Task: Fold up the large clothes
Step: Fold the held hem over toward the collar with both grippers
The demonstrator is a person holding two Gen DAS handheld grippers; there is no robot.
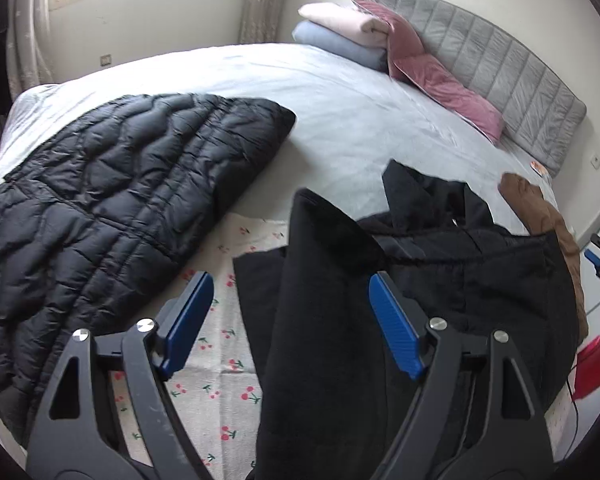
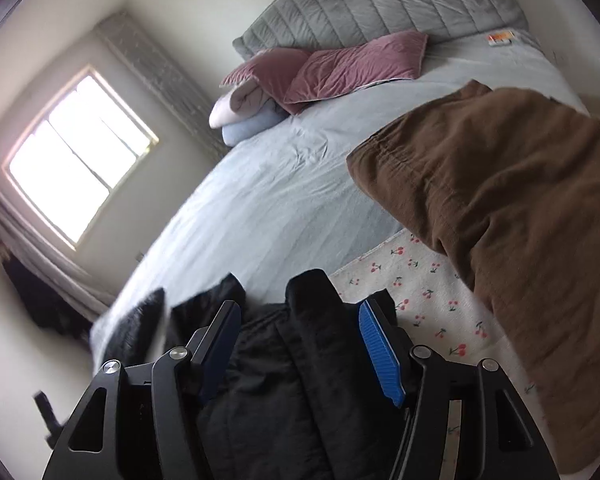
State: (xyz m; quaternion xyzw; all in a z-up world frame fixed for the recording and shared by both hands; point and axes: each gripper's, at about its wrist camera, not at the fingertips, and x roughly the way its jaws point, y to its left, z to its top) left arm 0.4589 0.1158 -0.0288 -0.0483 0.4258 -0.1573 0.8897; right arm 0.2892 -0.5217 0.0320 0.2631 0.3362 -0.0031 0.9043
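Observation:
A black garment (image 1: 440,272) lies crumpled on a cherry-print cloth (image 1: 220,344) on the bed. My left gripper (image 1: 290,292) is open over it, and a black fold rises between its blue pads without being pinched. My right gripper (image 2: 298,322) is open too, with the same black garment (image 2: 284,380) bunched between its fingers. A black quilted puffer jacket (image 1: 112,200) lies spread on the left of the bed. A brown garment (image 2: 508,200) lies to the right, on the cherry-print cloth (image 2: 428,300).
The bed has a pale blue sheet (image 1: 360,112) and a grey padded headboard (image 1: 492,64). Pink pillows (image 1: 432,68) and folded pink and blue items (image 1: 340,32) lie at the head. A window (image 2: 76,156) is on the far wall. A red object (image 1: 592,364) sits at the bed's right edge.

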